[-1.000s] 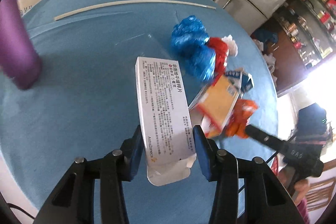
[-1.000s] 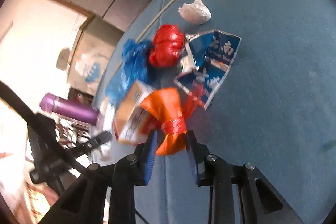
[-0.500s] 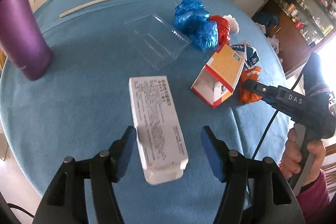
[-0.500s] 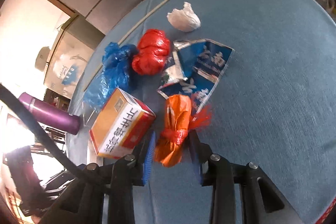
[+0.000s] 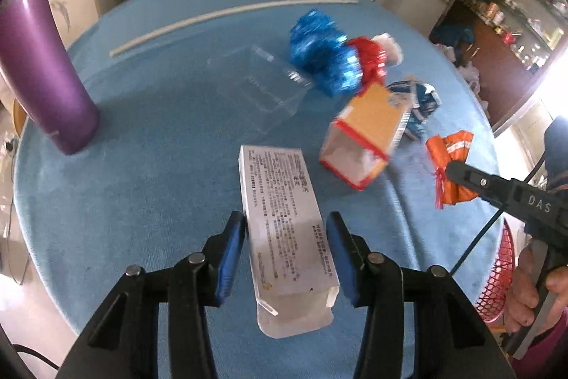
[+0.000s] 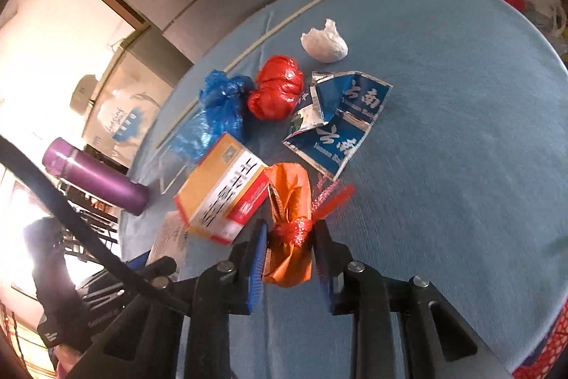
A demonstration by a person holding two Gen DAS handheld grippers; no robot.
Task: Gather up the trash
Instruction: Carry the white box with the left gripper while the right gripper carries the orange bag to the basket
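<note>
A long white printed box (image 5: 280, 201) lies lengthwise between the jaws of my left gripper (image 5: 285, 237), which are closing, and both blue pads touch its sides. My right gripper (image 6: 289, 247) is shut on a knotted orange plastic bag (image 6: 289, 198), pinching it at its red tie just above the blue tablecloth (image 6: 443, 166). In the left wrist view that orange bag (image 5: 449, 151) hangs from the right gripper's black fingers, to the right of the pile. An orange-and-red carton (image 5: 369, 130) lies beside it.
On the round table lie a blue bag (image 6: 220, 105), a red bag (image 6: 277, 91), a white tissue wad (image 6: 325, 41), a torn blue wrapper (image 6: 340, 119), a clear plastic tray (image 5: 273, 87) and a white stick (image 5: 227, 13). A purple flask (image 5: 39, 59) stands left. A red mesh basket (image 5: 497, 276) sits below the right edge.
The left jaws spread wide around the white box lying on the cloth, then narrowed onto it again. The right gripper kept hold of the orange bag and drew it away from the carton.
</note>
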